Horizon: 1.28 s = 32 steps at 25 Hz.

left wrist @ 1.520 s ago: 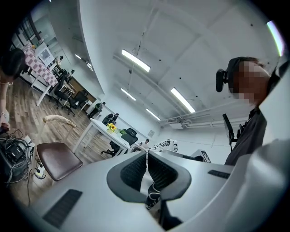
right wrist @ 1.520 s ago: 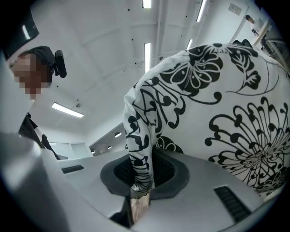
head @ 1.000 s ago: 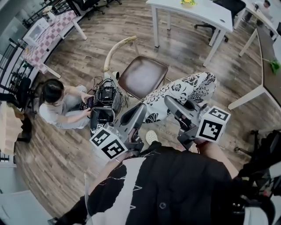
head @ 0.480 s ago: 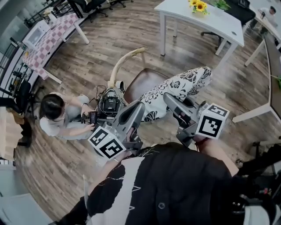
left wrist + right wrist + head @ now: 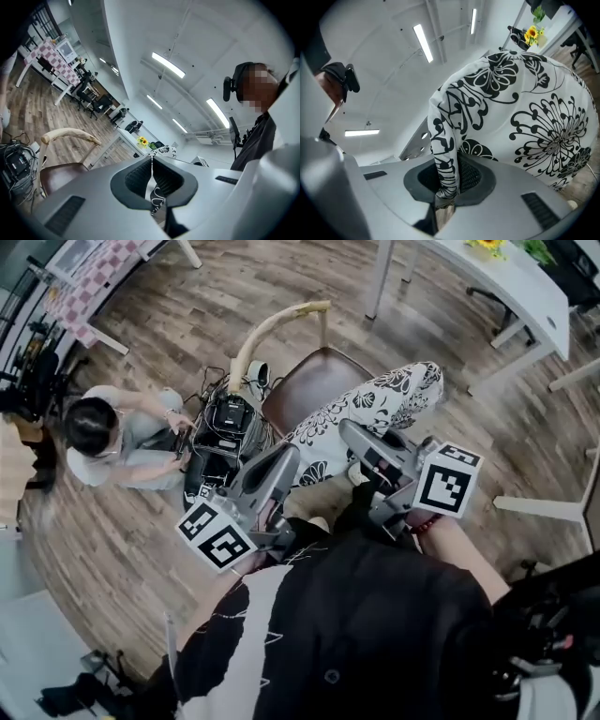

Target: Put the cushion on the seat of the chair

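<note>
One cushion (image 5: 370, 409). One chair (image 5: 305, 388). Two claws, the left claw (image 5: 289, 456) and the right claw (image 5: 349, 431), each with one marker cube: left cube (image 5: 214, 536), right cube (image 5: 447, 482). Two people: one seated on the floor (image 5: 111, 439), one in a black jacket (image 5: 375, 634). Two counters show clearly, one white counter (image 5: 511, 282) and one checkered counter (image 5: 86, 285). One bunch of sunflowers (image 5: 530, 33). One heap of black gear (image 5: 225, 426) with cables.
</note>
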### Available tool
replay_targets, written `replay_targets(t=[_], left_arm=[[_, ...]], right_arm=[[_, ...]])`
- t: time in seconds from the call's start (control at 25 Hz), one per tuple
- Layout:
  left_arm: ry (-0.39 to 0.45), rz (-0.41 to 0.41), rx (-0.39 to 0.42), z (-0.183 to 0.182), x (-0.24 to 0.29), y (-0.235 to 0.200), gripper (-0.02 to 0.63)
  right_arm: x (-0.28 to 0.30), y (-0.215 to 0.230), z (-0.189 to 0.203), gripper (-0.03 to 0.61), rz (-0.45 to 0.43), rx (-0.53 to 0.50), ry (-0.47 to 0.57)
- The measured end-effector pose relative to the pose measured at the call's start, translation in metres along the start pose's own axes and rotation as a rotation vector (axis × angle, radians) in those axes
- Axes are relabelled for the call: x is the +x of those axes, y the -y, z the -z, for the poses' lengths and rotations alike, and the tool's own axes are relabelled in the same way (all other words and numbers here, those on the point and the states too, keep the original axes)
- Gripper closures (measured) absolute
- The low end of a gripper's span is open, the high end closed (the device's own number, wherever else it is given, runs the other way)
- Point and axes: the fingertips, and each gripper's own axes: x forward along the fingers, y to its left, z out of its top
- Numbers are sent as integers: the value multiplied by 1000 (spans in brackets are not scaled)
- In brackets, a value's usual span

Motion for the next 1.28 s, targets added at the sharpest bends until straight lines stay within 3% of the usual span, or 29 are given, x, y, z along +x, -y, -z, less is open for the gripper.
replay_targets(t=[0.48, 0.72, 0.96, 1.28], left_arm=[[234, -320, -133, -2, 74, -87, 594], [300, -415, -123, 11, 75, -92, 594], [331, -512, -131, -3, 76, -137, 594], [408, -578, -137, 19, 64, -115, 594]], right_arm=[[80, 112, -56, 548, -149, 87, -390], [87, 119, -51, 548, -238, 95, -453], [143, 151, -47, 548, -275, 136, -539], [147, 157, -37, 548, -332, 160, -563]])
